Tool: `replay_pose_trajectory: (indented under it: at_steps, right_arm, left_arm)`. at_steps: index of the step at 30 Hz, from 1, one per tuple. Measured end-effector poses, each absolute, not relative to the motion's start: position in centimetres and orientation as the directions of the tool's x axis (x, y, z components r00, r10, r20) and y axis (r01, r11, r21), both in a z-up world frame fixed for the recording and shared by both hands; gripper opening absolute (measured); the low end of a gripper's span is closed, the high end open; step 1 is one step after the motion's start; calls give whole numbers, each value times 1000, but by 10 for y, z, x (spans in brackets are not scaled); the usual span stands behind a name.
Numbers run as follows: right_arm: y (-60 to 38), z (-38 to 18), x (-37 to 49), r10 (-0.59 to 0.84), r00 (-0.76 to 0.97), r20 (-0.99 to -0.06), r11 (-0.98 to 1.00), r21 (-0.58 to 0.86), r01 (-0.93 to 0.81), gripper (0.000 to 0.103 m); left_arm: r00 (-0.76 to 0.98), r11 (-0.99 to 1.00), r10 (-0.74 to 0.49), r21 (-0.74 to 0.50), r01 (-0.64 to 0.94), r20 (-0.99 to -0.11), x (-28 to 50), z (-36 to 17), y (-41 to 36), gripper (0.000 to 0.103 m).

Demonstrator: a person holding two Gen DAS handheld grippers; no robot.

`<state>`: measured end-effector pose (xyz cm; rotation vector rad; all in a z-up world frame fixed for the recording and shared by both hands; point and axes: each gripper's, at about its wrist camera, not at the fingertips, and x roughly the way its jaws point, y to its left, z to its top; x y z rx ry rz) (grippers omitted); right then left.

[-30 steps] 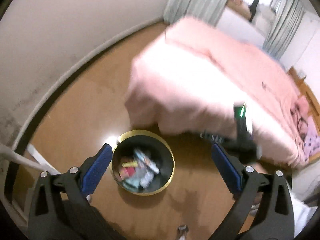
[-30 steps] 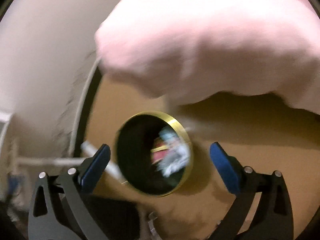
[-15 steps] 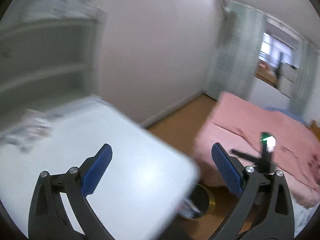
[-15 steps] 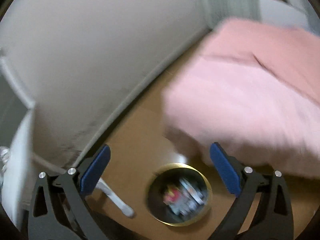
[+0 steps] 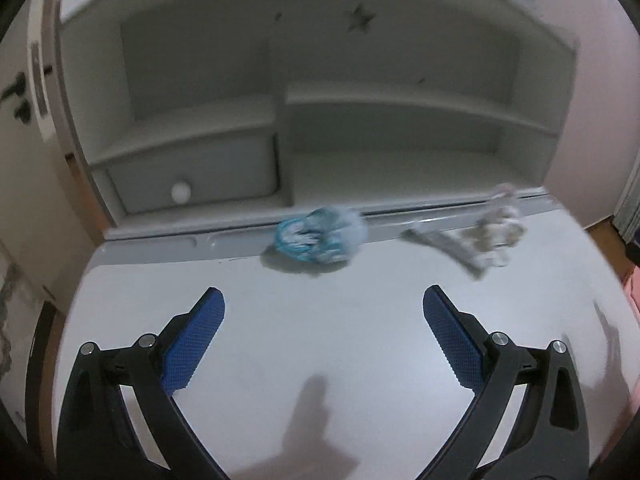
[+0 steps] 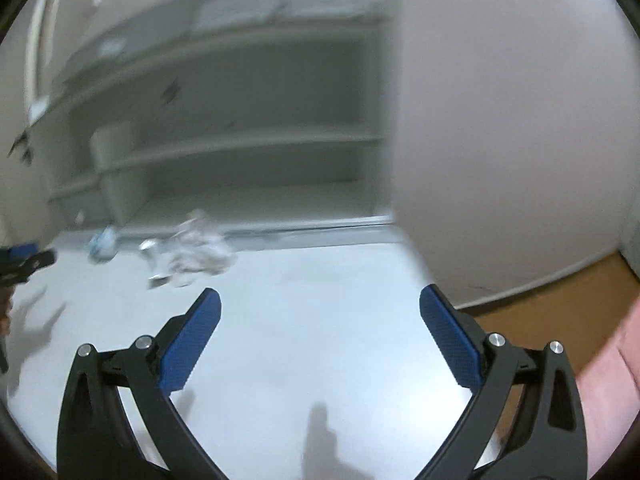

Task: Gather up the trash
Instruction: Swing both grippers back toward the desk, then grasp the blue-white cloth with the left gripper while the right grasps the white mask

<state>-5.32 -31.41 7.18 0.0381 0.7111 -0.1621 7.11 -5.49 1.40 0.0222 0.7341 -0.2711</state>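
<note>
The left gripper [image 5: 323, 300] has its blue fingers [image 5: 196, 340] spread wide with nothing between them. It hangs above the white desk [image 5: 320, 332], pointing toward the back edge. Just ahead of it lies a crumpled blue and white wrapper [image 5: 320, 236], close to the ledge of the shelf unit [image 5: 304, 92]. To the right of it, a little apart, lies a pale crumpled wrapper [image 5: 480, 240]; it is blurred and its print cannot be read.

The right gripper [image 6: 319, 300] is also wide open and empty, above the same desk [image 6: 320, 320], nearer to its right edge. In this view both pieces of trash lie far to the left: the pale one [image 6: 192, 256] and, behind it, the blue one [image 6: 102, 244]. The whole view is smeared. The left gripper [image 6: 24, 262] is cut off at the left border. At the right, some brown floor [image 6: 552, 304] and a pink cover [image 6: 608, 364] show only partly.
</note>
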Motion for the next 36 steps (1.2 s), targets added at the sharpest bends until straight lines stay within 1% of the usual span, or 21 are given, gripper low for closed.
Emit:
replay_pose_trajectory:
  at_steps: [3,5,8,11,14,15,16,17,18,19,20,22,24,25,29,33,36]
  right_arm:
    - [-285,53,3,-84,703,-706,996,-44,75,96]
    - [-274,40,36,-58,669,-741,998,-42,40,96]
    - [-262,21,69,-28,627,-778,999,-12,31,96]
    - [-258,13,89,-7,602,-798,999,18,36,96]
    - [-252,4,110,4,578,-816,999,33,39,96]
    - [-249,1,115,1,571,-821,999,24,32,96]
    - [-248,0,117,-9,568,-823,999,10,30,88]
    - [-247,-1,119,-1,565,-825,1000,14,21,67]
    - [-247,-4,123,14,559,-829,999,29,17,65]
    - [-248,-5,122,25,558,-830,999,41,16,62]
    - [-247,-4,120,25,561,-828,999,39,12,58]
    - [-246,0,111,18,572,-820,1000,27,6,53]
    - [-247,6,102,20,592,-806,999,36,15,44]
    - [-248,7,98,31,599,-800,999,51,17,38]
    - [-258,10,86,47,611,-790,996,87,35,24]
    - [-269,14,76,69,613,-787,993,113,33,20]
    - [-269,21,69,77,626,-776,992,123,30,15]
  left_arm:
    - [686,965,-226,-64,254,-692,95,3,-63,97]
    - [672,964,-235,-82,252,-702,110,0,-66,97]
    - [650,962,-245,-98,255,-719,133,-6,-75,97]
    - [635,968,-196,-41,249,-747,152,-17,-88,96]
    - [632,971,-179,-30,239,-754,164,-26,-89,96]
    - [636,972,-175,-28,235,-752,165,-27,-89,94]
    - [637,972,-174,-29,232,-751,165,-28,-88,87]
    - [631,971,-187,-42,237,-753,166,-28,-87,55]
    - [617,967,-211,-68,246,-758,166,-30,-85,35]
    - [611,966,-221,-85,243,-760,166,-30,-83,34]
    - [618,965,-233,-100,242,-751,163,-29,-80,26]
    - [644,965,-234,-91,247,-729,155,-25,-77,24]
    - [660,963,-243,-98,250,-711,148,-19,-76,22]
    - [667,963,-250,-105,249,-702,144,-17,-75,21]
    - [681,956,-282,-136,261,-676,131,-7,-68,20]
    - [668,947,-306,-148,284,-679,116,-8,-64,20]
    - [664,944,-315,-155,291,-678,125,-9,-59,19]
